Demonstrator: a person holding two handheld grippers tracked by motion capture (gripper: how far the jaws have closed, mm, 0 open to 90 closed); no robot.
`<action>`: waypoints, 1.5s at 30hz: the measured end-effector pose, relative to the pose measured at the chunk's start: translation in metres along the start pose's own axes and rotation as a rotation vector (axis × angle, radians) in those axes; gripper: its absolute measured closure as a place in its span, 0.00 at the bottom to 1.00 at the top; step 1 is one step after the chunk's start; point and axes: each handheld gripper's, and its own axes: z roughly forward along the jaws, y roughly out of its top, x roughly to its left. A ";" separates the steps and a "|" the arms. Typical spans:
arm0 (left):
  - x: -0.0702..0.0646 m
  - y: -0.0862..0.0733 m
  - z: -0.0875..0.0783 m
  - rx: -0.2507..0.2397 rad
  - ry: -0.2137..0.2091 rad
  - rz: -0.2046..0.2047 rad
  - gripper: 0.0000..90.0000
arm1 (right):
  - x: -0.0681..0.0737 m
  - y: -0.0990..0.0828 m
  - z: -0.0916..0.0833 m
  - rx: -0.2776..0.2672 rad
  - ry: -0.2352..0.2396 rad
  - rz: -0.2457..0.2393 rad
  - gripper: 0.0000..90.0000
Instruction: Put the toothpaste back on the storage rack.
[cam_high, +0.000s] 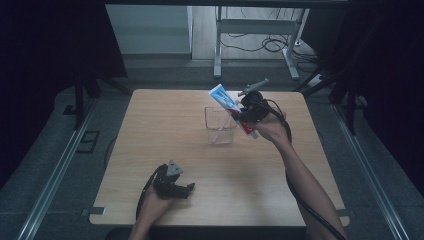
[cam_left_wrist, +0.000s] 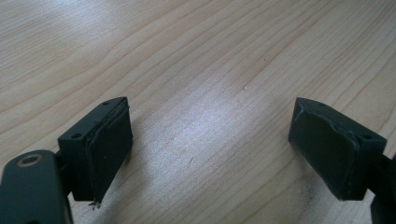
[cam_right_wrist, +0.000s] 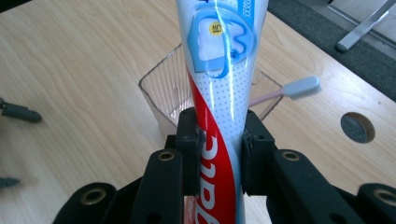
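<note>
A white, blue and red toothpaste tube (cam_right_wrist: 219, 84) is clamped between the jaws of my right gripper (cam_right_wrist: 219, 149). In the high view my right gripper (cam_high: 245, 116) holds the toothpaste tube (cam_high: 223, 98) tilted above the right rim of a clear plastic cup (cam_high: 220, 126). A pink toothbrush (cam_right_wrist: 292, 89) leans inside the clear cup (cam_right_wrist: 163, 93), its grey head over the rim. My left gripper (cam_high: 189, 189) rests low near the table's front edge. Its jaws stand wide apart over bare wood, with the left gripper (cam_left_wrist: 210, 154) holding nothing.
The wooden table (cam_high: 150, 130) carries a round cable hole (cam_right_wrist: 357, 127) to the right of the cup. A metal desk frame (cam_high: 260, 30) stands on the floor beyond the table's far edge. Dark curtains flank both sides.
</note>
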 end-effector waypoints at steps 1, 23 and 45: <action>0.000 0.000 0.000 0.000 0.000 0.000 0.15 | 0.000 0.001 0.001 -0.002 -0.001 0.001 0.81; 0.000 0.000 0.000 0.001 0.000 0.002 0.15 | -0.003 0.032 0.033 -0.056 0.001 0.031 0.81; 0.000 0.000 0.000 0.002 0.000 0.002 0.15 | -0.003 0.047 0.068 -0.095 -0.009 0.038 0.81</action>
